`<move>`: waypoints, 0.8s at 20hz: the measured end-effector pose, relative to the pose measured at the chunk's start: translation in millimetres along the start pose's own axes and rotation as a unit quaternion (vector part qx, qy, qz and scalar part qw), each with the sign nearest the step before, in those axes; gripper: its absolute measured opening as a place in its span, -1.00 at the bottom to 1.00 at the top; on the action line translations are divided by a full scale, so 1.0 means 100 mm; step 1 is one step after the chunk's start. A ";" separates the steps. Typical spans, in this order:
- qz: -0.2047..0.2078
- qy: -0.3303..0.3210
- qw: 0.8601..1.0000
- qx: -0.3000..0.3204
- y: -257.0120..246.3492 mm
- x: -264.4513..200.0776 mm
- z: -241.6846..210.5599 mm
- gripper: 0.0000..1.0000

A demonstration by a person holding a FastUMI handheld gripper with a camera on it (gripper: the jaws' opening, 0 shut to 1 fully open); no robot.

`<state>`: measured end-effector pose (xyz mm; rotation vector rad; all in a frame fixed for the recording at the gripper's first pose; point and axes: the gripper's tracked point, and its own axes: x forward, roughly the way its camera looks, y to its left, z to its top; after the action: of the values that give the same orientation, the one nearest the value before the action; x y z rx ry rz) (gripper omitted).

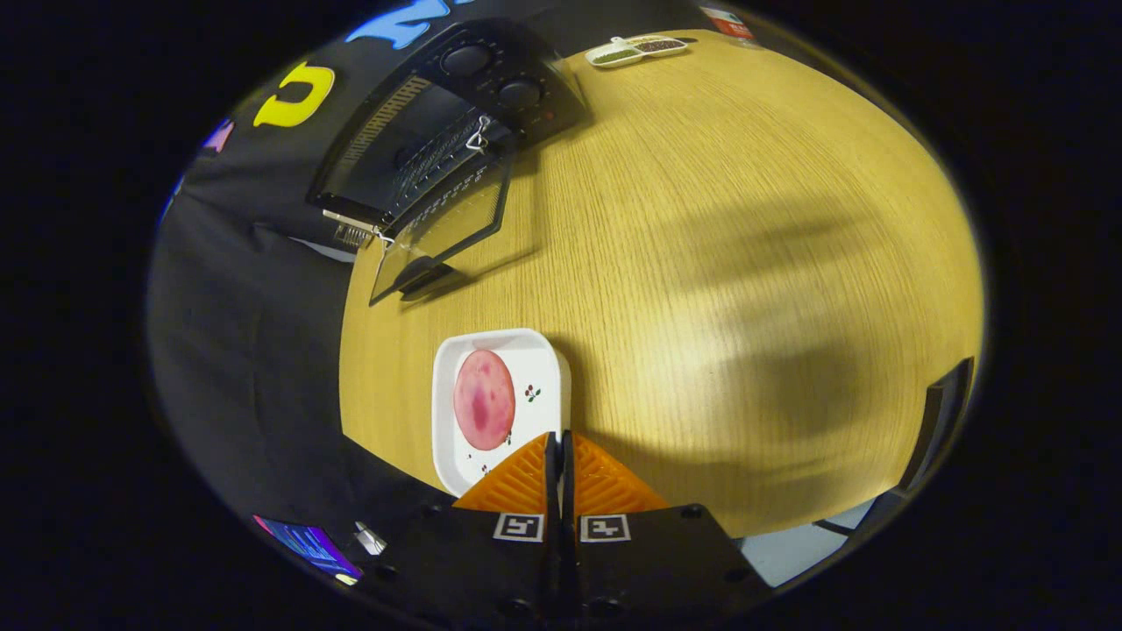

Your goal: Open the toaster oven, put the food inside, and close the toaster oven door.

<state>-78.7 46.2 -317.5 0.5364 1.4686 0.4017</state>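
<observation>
Two main things are lying on the wooden table (701, 263), which is taking most of the view: the toaster oven (438, 131) and, much smaller, the white plate (535, 359). The toaster oven is standing at the far side of the table, against the black cloth, and its glass door (443, 237) is already hanging open toward the table, so the opening step seems to be done. The white plate is sitting near the table's edge, just ahead of the fingers and a little to their left, well apart from the oven. On the plate, a round pink slice of food (484, 399) is lying flat. Far beyond, near the oven's knobs, a small divided dish (635, 50) is resting and is not part of the work. The gripper (561, 464) is hovering above the plate's near rim with its two fingers pressed together, only a thin slit between them, and they are holding nothing. The step in hand is probably the pick of the food. To do it well, the person should first spread the fingers, shift them left over the slice, and come down low and flat, because a thin soft slice is giving little edge to pinch. It is safer to catch the rim of the slice without pushing the plate off the table.
</observation>
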 end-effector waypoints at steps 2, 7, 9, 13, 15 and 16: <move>0.019 -0.015 0.999 0.026 0.13 -0.01 -0.03 -0.97; 0.055 -0.072 0.992 0.088 0.55 0.00 -0.02 -0.97; 0.066 -0.103 0.985 0.118 0.73 0.00 0.03 -0.97; 0.079 -0.162 0.968 0.175 1.06 0.06 0.20 -0.97; 0.078 -0.188 0.958 0.201 1.17 0.08 0.30 -0.98; 0.078 -0.199 0.953 0.213 1.21 0.10 0.36 -0.98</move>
<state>-34.1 147.7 -255.6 1.0210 1.1210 0.0824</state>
